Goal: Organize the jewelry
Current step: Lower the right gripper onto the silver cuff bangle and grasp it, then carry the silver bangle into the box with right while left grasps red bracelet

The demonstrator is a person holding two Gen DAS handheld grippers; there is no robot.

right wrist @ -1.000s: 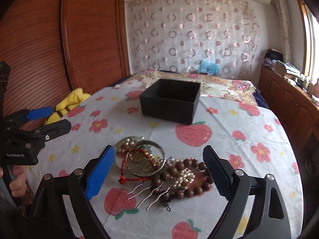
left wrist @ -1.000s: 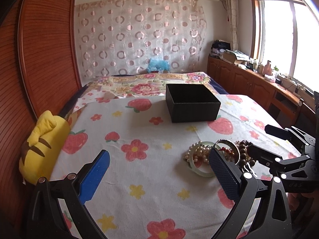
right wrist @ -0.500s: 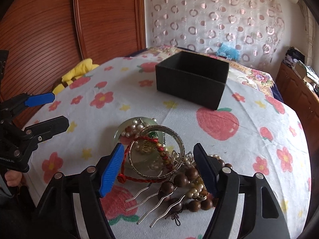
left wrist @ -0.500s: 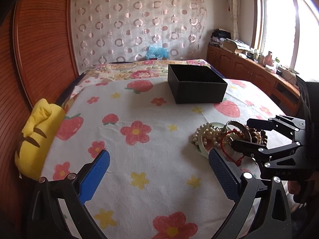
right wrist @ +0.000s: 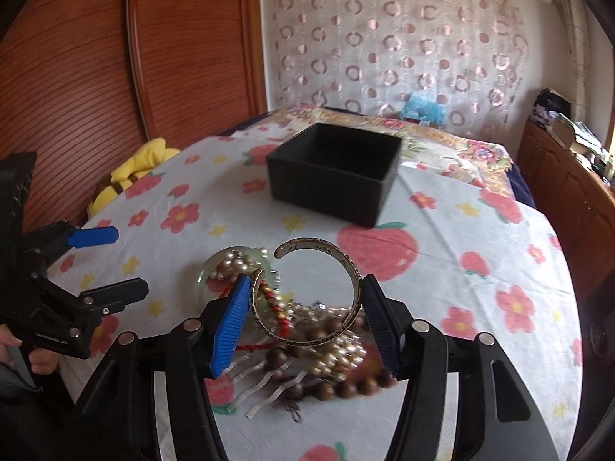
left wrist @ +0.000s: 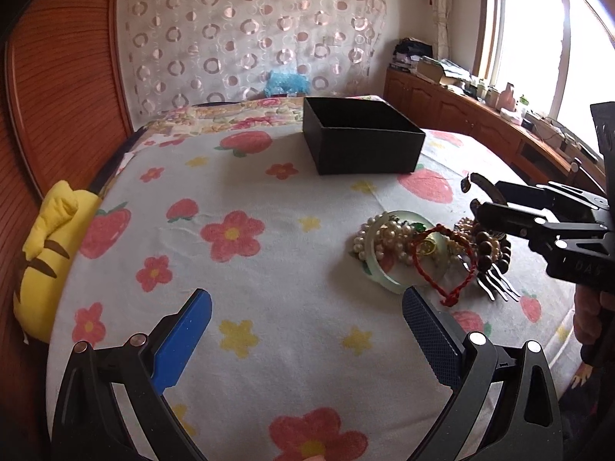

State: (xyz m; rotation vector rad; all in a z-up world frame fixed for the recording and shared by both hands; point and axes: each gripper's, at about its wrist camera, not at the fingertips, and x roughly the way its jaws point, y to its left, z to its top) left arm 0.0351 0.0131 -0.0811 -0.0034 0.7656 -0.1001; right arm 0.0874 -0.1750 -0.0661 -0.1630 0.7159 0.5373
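A pile of jewelry (left wrist: 419,249) lies on the flowered cloth: pearl strands, a pale green bangle (left wrist: 374,265), a red cord, brown wooden beads and a silver hair comb. My right gripper (right wrist: 303,307) is shut on a silver cuff bracelet (right wrist: 342,261) and holds it lifted just above the pile; it also shows in the left wrist view (left wrist: 482,182). A black open box (left wrist: 361,140) stands behind the pile, and it also shows in the right wrist view (right wrist: 330,176). My left gripper (left wrist: 307,322) is open and empty, near and left of the pile.
A yellow plush toy (left wrist: 42,253) lies at the table's left edge. A wooden panel (right wrist: 115,69) stands to the left. A wooden cabinet (left wrist: 480,119) with clutter runs along the right under the window. A curtain (left wrist: 250,38) hangs behind.
My right gripper has closed on the silver cuff bracelet and raised it off the pile. My left gripper has drawn back a little and stayed open.
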